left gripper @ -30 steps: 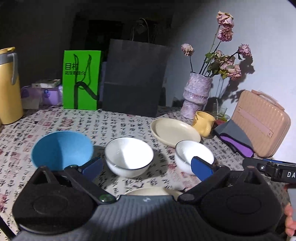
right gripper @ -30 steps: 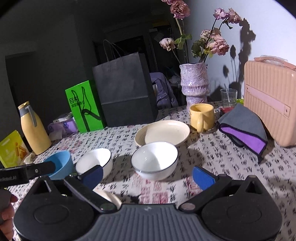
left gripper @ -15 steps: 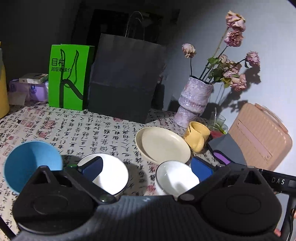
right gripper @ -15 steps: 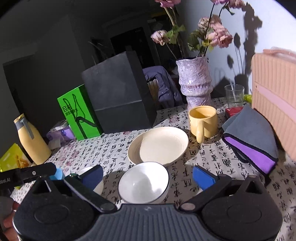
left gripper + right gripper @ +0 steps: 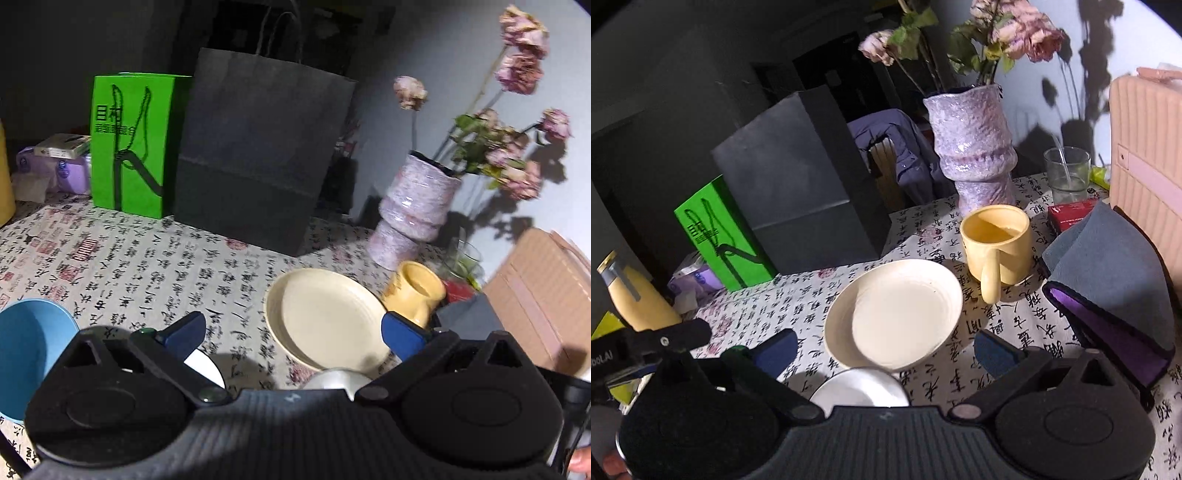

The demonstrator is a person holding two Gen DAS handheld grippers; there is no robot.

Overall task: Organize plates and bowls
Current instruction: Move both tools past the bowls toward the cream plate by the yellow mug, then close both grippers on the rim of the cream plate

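Observation:
A cream plate (image 5: 325, 317) (image 5: 897, 314) lies on the patterned tablecloth, just beyond both grippers. My left gripper (image 5: 291, 332) is open and empty, with the plate's near rim between its blue pads. My right gripper (image 5: 884, 347) is also open and empty over the plate's near edge. A white bowl (image 5: 858, 389) (image 5: 338, 378) sits right under the grippers, mostly hidden by their bodies. Another white bowl (image 5: 205, 365) peeks out by the left pad. At the far left stands a blue bowl (image 5: 29, 343).
A yellow mug (image 5: 995, 245) stands right of the plate, a purple vase (image 5: 971, 144) with dried roses behind it. A black paper bag (image 5: 258, 162) and a green bag (image 5: 133, 144) stand at the back. A grey-purple cloth (image 5: 1108, 288), pink case (image 5: 1148, 155), glass (image 5: 1067, 173) and yellow bottle (image 5: 635, 299) flank.
Both grippers have moved forward over the white bowls toward the cream plate, which now sits close between their pads. The bowls have slipped under the gripper bodies. Both stay open.

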